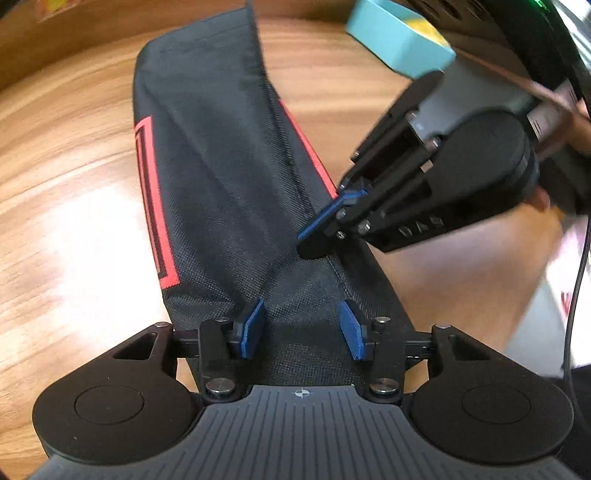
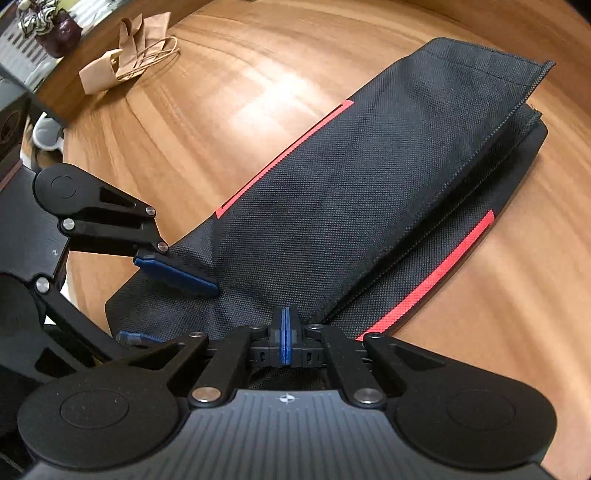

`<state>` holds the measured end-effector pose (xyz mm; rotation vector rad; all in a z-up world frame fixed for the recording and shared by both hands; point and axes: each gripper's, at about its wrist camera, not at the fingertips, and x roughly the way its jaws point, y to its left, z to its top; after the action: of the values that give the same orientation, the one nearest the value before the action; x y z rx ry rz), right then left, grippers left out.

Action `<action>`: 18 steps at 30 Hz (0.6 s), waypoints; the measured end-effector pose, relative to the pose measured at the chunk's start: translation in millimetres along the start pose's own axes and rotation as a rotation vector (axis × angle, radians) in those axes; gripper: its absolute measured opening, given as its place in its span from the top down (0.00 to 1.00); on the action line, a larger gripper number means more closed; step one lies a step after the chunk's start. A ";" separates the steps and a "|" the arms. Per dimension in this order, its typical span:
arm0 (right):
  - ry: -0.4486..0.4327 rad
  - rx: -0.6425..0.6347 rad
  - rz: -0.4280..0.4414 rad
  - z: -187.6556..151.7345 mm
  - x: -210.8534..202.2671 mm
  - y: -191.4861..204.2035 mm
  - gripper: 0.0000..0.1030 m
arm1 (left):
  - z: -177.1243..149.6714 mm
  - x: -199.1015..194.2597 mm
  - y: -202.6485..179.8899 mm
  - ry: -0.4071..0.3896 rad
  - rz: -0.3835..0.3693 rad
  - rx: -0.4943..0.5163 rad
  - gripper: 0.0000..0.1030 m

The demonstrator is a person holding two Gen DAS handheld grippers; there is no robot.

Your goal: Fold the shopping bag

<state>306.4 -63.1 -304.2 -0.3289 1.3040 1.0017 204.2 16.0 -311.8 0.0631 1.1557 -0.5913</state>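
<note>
A black fabric shopping bag (image 1: 221, 177) with red stripes lies folded into a long strip on the wooden table; it also shows in the right wrist view (image 2: 369, 192). My left gripper (image 1: 301, 328) is open, its blue pads (image 1: 253, 328) straddling the near end of the bag. My right gripper (image 2: 284, 339) is shut, pinching a raised fold of the bag's upper layer. In the left wrist view the right gripper (image 1: 317, 229) presses down on the bag's right edge. In the right wrist view the left gripper (image 2: 166, 299) sits open at the left.
A teal box (image 1: 399, 40) stands at the far right of the wooden table (image 1: 74, 184). Crumpled brown paper bags (image 2: 129, 51) lie at the table's far left. A white cup (image 2: 44, 133) and a dark pot with a plant (image 2: 55, 29) are beyond the table edge.
</note>
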 end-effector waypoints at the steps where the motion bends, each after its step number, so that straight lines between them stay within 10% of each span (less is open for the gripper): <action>1: -0.009 0.024 0.000 -6.5 1.1 6.4 1.00 | -7.6 -2.5 -2.8 0.002 -0.010 0.025 0.45; 6: -0.065 0.076 -0.050 -39.2 3.5 40.8 1.00 | -49.1 -13.4 -17.1 -0.055 -0.014 0.161 0.43; 18: -0.120 0.120 -0.168 -85.2 1.7 101.2 1.00 | -72.4 -22.5 -10.0 -0.089 -0.072 0.099 0.54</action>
<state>174.3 -65.7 -298.1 -0.2770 1.2008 0.7863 132.6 41.5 -320.0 0.0796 1.0450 -0.7084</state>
